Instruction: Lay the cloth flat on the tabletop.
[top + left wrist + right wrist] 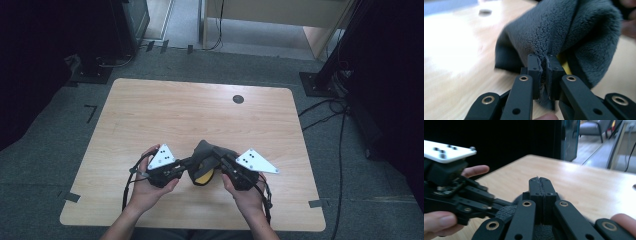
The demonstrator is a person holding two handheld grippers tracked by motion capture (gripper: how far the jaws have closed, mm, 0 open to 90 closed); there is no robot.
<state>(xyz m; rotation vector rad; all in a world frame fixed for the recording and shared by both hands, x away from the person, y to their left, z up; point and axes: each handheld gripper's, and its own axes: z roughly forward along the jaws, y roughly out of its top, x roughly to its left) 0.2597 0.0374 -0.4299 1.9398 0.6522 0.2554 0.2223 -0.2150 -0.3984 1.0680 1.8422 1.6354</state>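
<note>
**Two grippers pinch a soft grey cloth**

A person sits at a light wood tabletop (150, 115) and holds a hand-held gripper in each hand. Between the two lies a fuzzy grey cloth (206, 155), near the front middle of the tabletop. A bit of yellow (202, 177) peeks out from under the cloth.

The left hand-held gripper (186, 164) comes in from the left side. In the left gripper view its two black jaws are squeezed on the edge of the cloth (564, 32), with a thin fold of grey stuck between them. The cloth rises up like a little tent behind the jaws.

The right hand-held gripper (220, 161) comes in from the right side. In the right gripper view (541, 185) its jaws are pressed tight together, with a thin sliver of the cloth caught between them. More grey cloth (507, 213) shows just under the jaws.

A small dark round spot (238, 99) sits on the far part of the tabletop, well apart from the cloth.
</note>
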